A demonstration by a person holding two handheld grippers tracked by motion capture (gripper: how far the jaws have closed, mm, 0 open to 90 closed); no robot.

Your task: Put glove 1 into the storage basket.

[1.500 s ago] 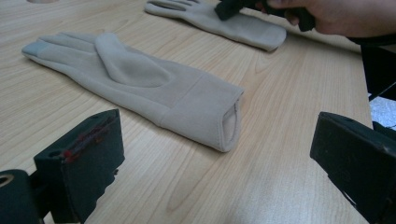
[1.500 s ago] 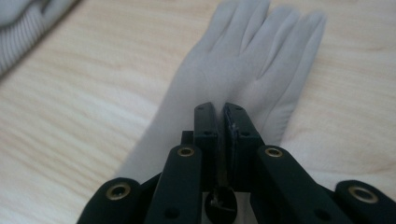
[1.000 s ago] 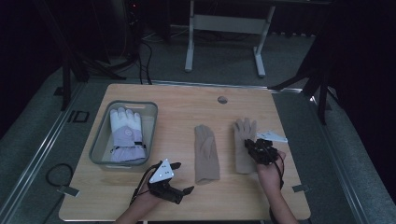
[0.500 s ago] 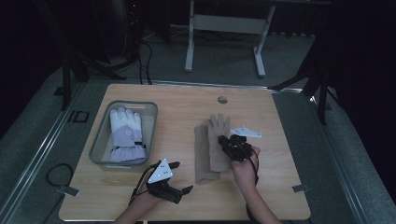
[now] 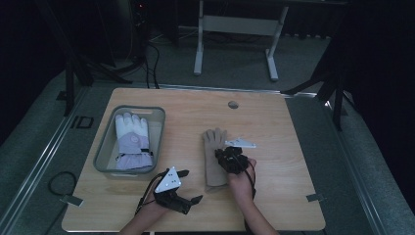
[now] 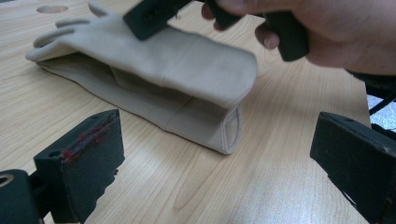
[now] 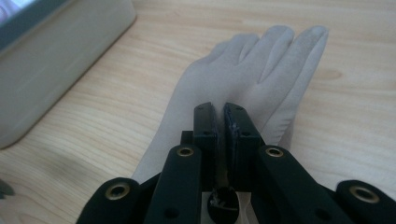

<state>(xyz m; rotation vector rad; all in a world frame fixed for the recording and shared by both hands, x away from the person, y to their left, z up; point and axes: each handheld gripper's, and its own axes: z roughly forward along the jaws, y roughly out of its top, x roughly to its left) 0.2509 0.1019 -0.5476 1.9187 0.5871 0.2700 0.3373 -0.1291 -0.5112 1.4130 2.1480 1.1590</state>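
Since a moment ago, the right hand-held gripper [image 5: 230,157] has been carrying one beige glove [image 7: 243,88] leftward and is now laying it on top of the other beige glove [image 6: 187,123].

Its jaws are pinching the top glove's cloth shut, holding it flat so the pair is stacking fingers-to-fingers at the middle of the bench [image 5: 284,122]. The left hand-held gripper [image 5: 173,188] is resting near the front edge, jaws spread wide and holding nothing, probably waiting to take the cuffs. Further left, a grey bin [image 5: 103,159] is holding a white and lilac glove [image 5: 131,142], likely a pair already sorted.
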